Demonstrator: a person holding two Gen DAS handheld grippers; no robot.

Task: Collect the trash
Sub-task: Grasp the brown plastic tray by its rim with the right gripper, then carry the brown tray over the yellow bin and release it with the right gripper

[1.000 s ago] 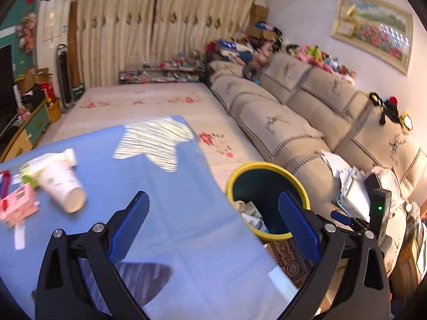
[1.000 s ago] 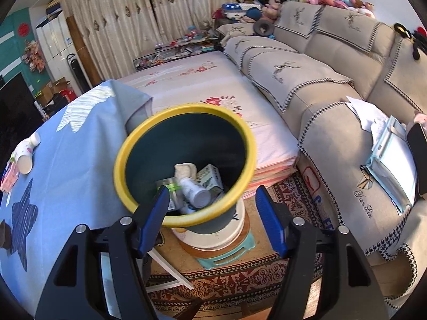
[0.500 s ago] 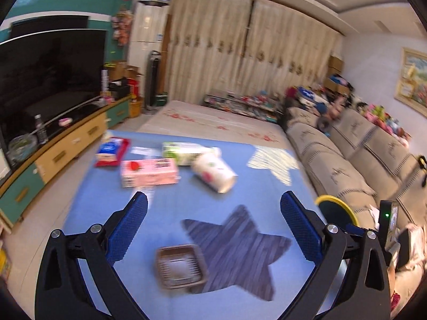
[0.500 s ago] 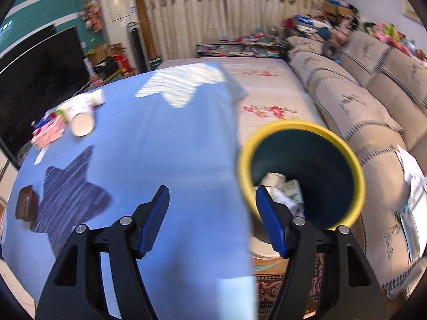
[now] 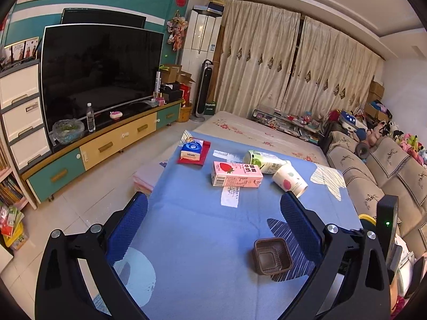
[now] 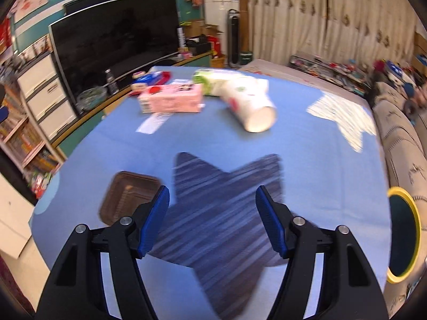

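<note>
Lying on the blue worktop [image 5: 197,229], a brown tray [image 5: 272,256] sits nearest both empty, spread-apart tongs, left [image 5: 213,218] and right [image 6: 212,220], with carton [image 5: 236,178], cup [image 5: 289,182] beyond and bin [image 6: 403,234] at right.

A pink strawberry milk carton [image 5: 236,178] is lying on the blue star-patterned tablecloth [image 5: 192,226], left of a tipped white paper cup [image 5: 290,183]. A brown plastic tray [image 5: 272,256] is sitting nearer, before them. A yellow-rimmed trash bin [image 6: 403,233] is standing beyond the cloth's right edge.

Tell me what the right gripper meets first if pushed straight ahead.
Likely the blue tablecloth at its dark striped star patch; the open right gripper tilts down toward it. The brown plastic tray sits left of that line. Depth is uncertain.
</note>
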